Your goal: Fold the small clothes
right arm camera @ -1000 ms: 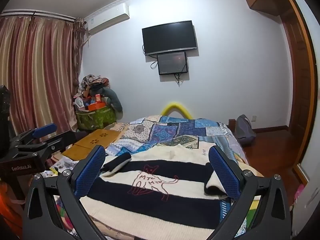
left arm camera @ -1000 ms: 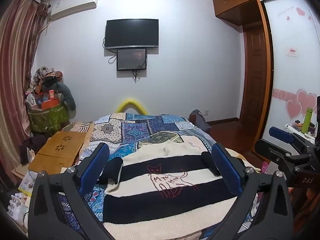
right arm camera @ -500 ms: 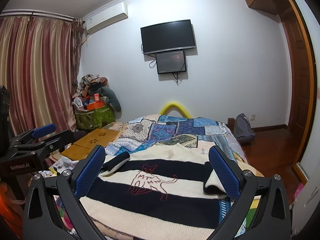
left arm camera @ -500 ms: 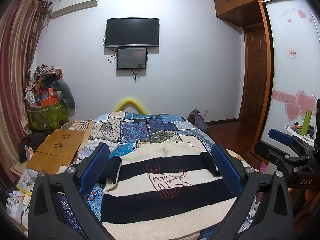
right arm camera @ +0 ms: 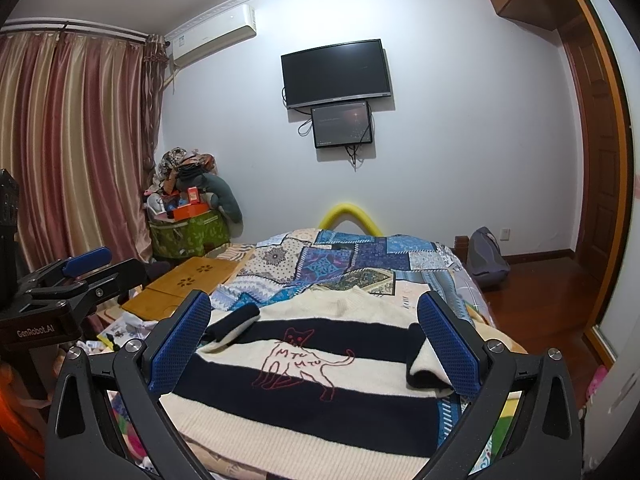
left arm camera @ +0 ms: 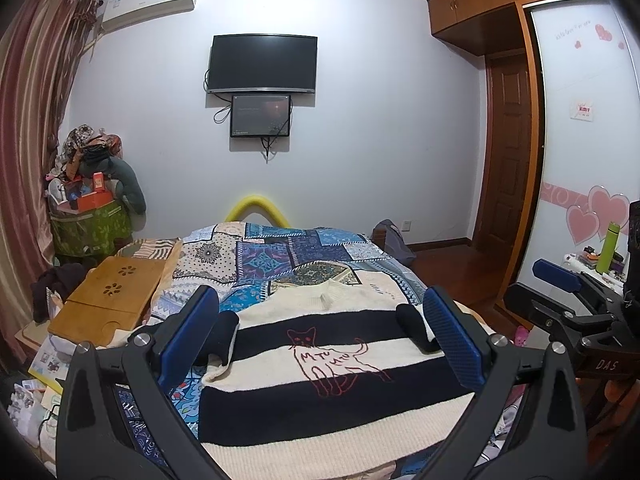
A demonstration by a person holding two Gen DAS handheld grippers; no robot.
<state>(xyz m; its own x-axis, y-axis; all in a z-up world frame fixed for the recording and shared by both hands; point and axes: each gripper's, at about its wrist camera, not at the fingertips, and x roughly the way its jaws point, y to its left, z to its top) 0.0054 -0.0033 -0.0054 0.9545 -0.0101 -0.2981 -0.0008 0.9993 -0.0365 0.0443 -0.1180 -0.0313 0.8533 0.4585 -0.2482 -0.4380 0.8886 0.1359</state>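
Observation:
A cream and navy striped sweater [left arm camera: 332, 384] with a red outline cat lies flat on the bed, collar toward the far wall, both sleeves folded in at the sides. In the right wrist view the same sweater [right arm camera: 312, 392] fills the near bed. My left gripper [left arm camera: 320, 344] hovers above its near half, open, nothing between the blue pads. My right gripper [right arm camera: 314, 344] is open too, held over the sweater, empty. The right gripper's body [left arm camera: 576, 300] shows at the right edge of the left wrist view, and the left gripper's body [right arm camera: 68, 280] shows at the left of the right wrist view.
A patchwork bedspread [left arm camera: 288, 252] covers the bed. A wooden lap desk [left arm camera: 112, 296] lies left of it, with a green bin of clutter [left arm camera: 92, 228] behind. Curtains [right arm camera: 72, 152] hang left; a wardrobe and door [left arm camera: 508, 152] stand right. A bag [right arm camera: 486, 256] sits on the floor.
Both grippers have lifted and tilted slightly, so the sweater sits a little lower in the views. Nothing was grasped, and the sweater has not moved.

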